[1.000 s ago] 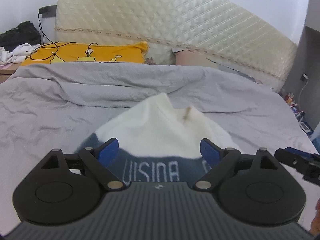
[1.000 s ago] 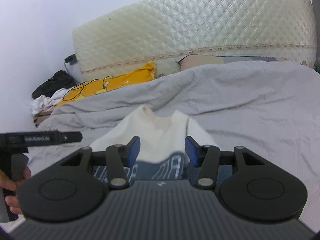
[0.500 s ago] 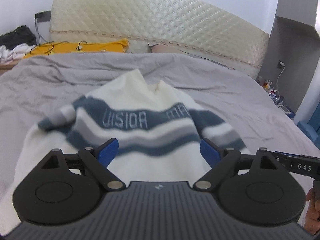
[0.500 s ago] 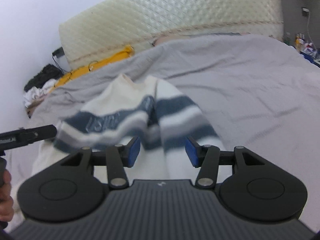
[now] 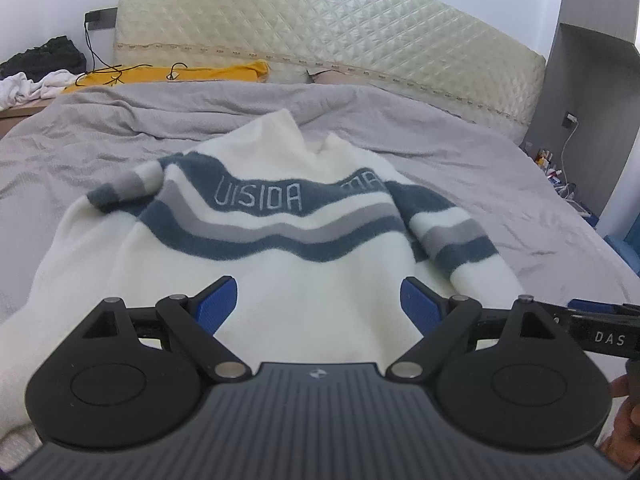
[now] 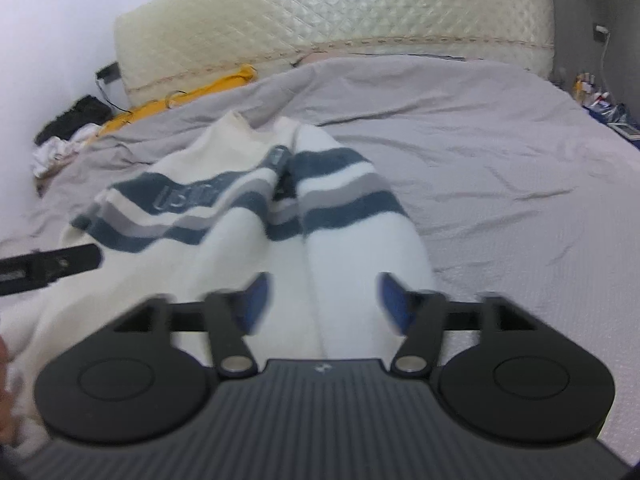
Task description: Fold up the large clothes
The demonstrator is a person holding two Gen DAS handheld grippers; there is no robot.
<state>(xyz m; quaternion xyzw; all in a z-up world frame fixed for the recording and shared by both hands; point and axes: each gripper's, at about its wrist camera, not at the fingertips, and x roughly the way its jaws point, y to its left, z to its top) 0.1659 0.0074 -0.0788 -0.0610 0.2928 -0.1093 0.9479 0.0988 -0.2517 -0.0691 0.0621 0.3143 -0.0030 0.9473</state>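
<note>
One sweater [image 5: 280, 264] lies front-up on the grey bedcover [image 5: 480, 168], collar toward the far headboard [image 5: 320, 32]. It is white with navy and grey wavy bands and pale lettering; both sleeves are bent in at its sides. Two grippers hover at its near hem: the left gripper [image 5: 318, 306] gapes wide, grasping nothing; the right gripper [image 6: 324, 300] is likewise spread and unloaded.
</note>
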